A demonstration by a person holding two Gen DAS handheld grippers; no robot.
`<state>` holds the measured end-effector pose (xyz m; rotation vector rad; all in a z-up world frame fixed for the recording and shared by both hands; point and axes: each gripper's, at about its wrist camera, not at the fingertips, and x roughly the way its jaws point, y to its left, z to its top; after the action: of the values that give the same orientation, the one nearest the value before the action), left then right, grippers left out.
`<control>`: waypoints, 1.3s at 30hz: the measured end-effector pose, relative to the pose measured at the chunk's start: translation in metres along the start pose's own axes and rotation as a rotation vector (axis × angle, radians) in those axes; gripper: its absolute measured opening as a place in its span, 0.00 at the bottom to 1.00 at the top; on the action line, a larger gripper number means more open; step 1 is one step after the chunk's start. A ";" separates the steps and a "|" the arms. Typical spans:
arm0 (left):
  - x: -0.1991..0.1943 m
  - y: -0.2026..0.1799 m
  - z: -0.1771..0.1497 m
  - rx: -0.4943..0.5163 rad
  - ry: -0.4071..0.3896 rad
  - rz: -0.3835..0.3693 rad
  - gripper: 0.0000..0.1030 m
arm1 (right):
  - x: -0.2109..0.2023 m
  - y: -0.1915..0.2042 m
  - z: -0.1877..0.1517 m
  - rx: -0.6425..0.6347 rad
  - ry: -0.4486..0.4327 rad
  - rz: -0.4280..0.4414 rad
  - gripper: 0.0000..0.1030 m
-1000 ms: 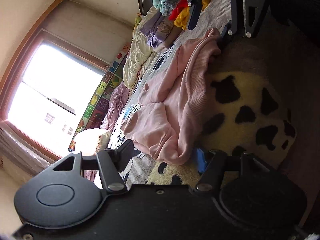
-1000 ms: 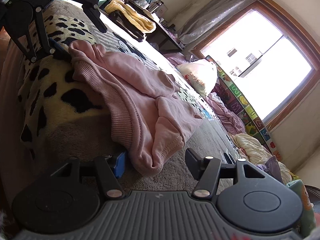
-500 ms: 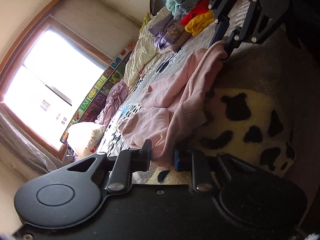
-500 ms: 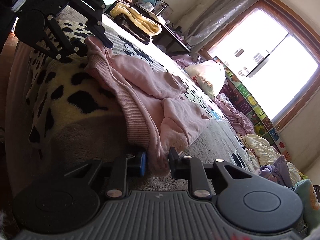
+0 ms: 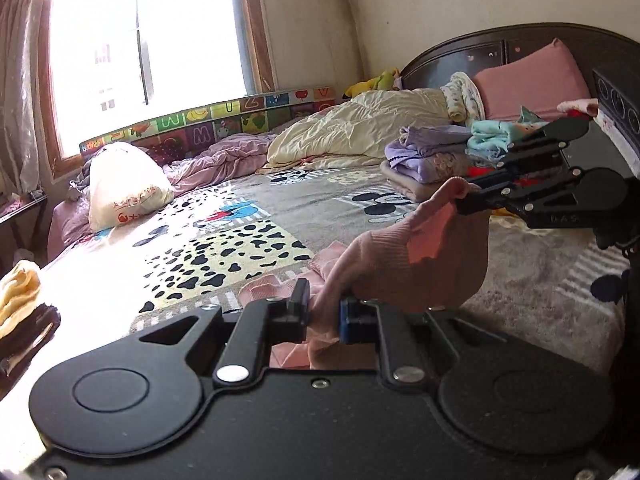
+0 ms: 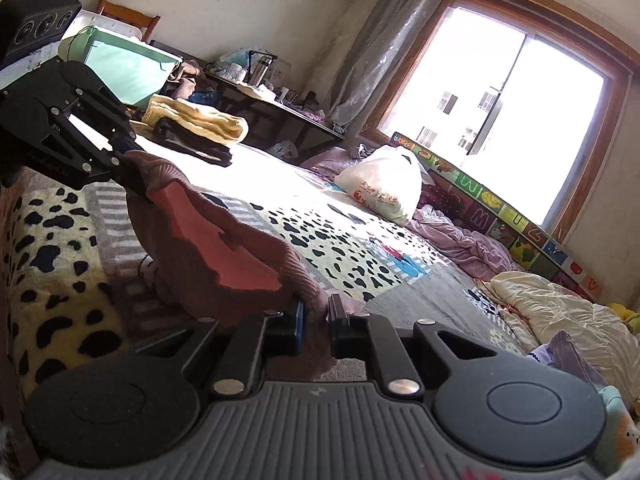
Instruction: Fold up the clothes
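I operated two hand-held grippers over the bed (image 5: 532,280). The left gripper (image 5: 324,316) had its jaws closing, pinching the ribbed hem of the pink sweater (image 5: 416,268) between the pads. The right gripper (image 6: 316,326) had its jaws closing likewise, pinching the far end of the same hem. In the left wrist view, the right gripper (image 5: 464,200) appeared at the right, with the hem edge clamped at its tip. In the right wrist view, the left gripper (image 6: 134,178) appeared at the left, gripping the other hem corner.

The pink sweater (image 6: 224,252) hung stretched between both grippers, raised above the patterned blanket (image 6: 344,240). Its lower part trailed down onto the blanket near the cameras.

A stack of folded clothes (image 5: 436,156) lay near the dark headboard (image 5: 520,48) with a pink pillow (image 5: 532,88). A cream quilt (image 5: 352,128) lay bunched on the far side. A white plastic bag (image 5: 124,188) sat below the window (image 5: 140,40). A yellow towel (image 6: 196,120) lay folded at the bed's left end.
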<state>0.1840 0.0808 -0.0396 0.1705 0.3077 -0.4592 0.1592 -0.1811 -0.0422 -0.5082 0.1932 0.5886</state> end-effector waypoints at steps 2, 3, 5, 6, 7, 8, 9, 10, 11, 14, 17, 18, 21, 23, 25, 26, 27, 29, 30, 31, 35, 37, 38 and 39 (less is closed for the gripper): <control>0.018 0.015 0.011 -0.074 0.008 -0.020 0.12 | 0.017 -0.020 0.006 0.089 -0.020 0.006 0.13; 0.027 0.022 0.017 -0.111 0.012 -0.030 0.12 | 0.027 -0.029 0.009 0.128 -0.027 0.009 0.13; 0.046 0.037 0.023 -0.175 0.026 -0.040 0.12 | 0.050 -0.048 0.009 0.216 -0.031 0.022 0.13; 0.055 0.044 0.025 -0.203 0.033 -0.040 0.12 | 0.062 -0.057 0.008 0.260 -0.030 0.030 0.13; 0.064 0.050 0.025 -0.230 0.038 -0.038 0.12 | 0.074 -0.065 0.006 0.299 -0.023 0.040 0.13; 0.072 0.055 0.025 -0.252 0.040 -0.034 0.11 | 0.085 -0.072 0.002 0.336 -0.021 0.047 0.13; 0.075 0.057 0.025 -0.252 0.026 -0.057 0.10 | 0.097 -0.079 -0.001 0.374 -0.017 0.058 0.13; 0.071 0.055 0.024 -0.211 0.010 -0.117 0.10 | 0.106 -0.085 -0.005 0.408 -0.018 0.064 0.13; 0.066 0.052 0.023 -0.166 -0.006 -0.182 0.09 | 0.112 -0.088 -0.008 0.431 -0.026 0.064 0.13; 0.039 0.039 0.014 0.026 -0.035 -0.378 0.09 | 0.107 -0.087 -0.016 0.416 -0.067 0.106 0.13; 0.011 0.019 -0.001 0.148 0.021 -0.430 0.09 | 0.072 -0.080 -0.030 0.378 -0.116 0.223 0.13; 0.003 0.011 -0.011 0.178 0.052 -0.431 0.09 | 0.060 -0.077 -0.033 0.356 -0.110 0.242 0.13; -0.016 -0.009 -0.040 0.202 0.139 -0.442 0.09 | 0.027 -0.070 -0.043 0.327 -0.103 0.309 0.13; -0.025 -0.023 -0.058 0.203 0.209 -0.479 0.15 | 0.003 -0.053 -0.045 0.231 -0.082 0.343 0.13; -0.037 -0.030 -0.070 0.201 0.283 -0.549 0.33 | -0.008 -0.033 -0.049 0.159 -0.029 0.369 0.13; -0.044 -0.029 -0.069 0.183 0.276 -0.566 0.35 | -0.011 -0.021 -0.049 0.115 0.001 0.375 0.13; -0.050 -0.020 -0.065 0.131 0.234 -0.556 0.35 | -0.014 -0.010 -0.049 0.063 0.016 0.365 0.13; -0.059 0.000 -0.055 0.012 0.136 -0.518 0.37 | -0.021 0.005 -0.046 0.003 0.020 0.369 0.13; -0.061 0.012 -0.048 -0.051 0.091 -0.474 0.37 | -0.023 0.011 -0.044 -0.022 0.023 0.369 0.13; -0.058 0.023 -0.040 -0.115 0.071 -0.435 0.37 | -0.024 0.012 -0.045 -0.019 0.027 0.365 0.13; -0.009 0.058 -0.028 -0.381 0.054 -0.491 0.31 | -0.029 0.004 -0.046 0.026 0.017 0.346 0.13; 0.030 0.069 -0.041 -0.527 0.133 -0.541 0.31 | -0.029 0.002 -0.045 0.041 0.013 0.336 0.13; 0.052 0.071 -0.054 -0.581 0.220 -0.545 0.31 | -0.029 0.001 -0.045 0.051 0.010 0.334 0.13; 0.074 0.074 -0.067 -0.635 0.308 -0.549 0.31 | -0.029 0.001 -0.044 0.058 0.008 0.332 0.13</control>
<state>0.2642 0.1312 -0.1205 -0.4815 0.7947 -0.8547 0.1340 -0.2168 -0.0712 -0.4249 0.3041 0.9019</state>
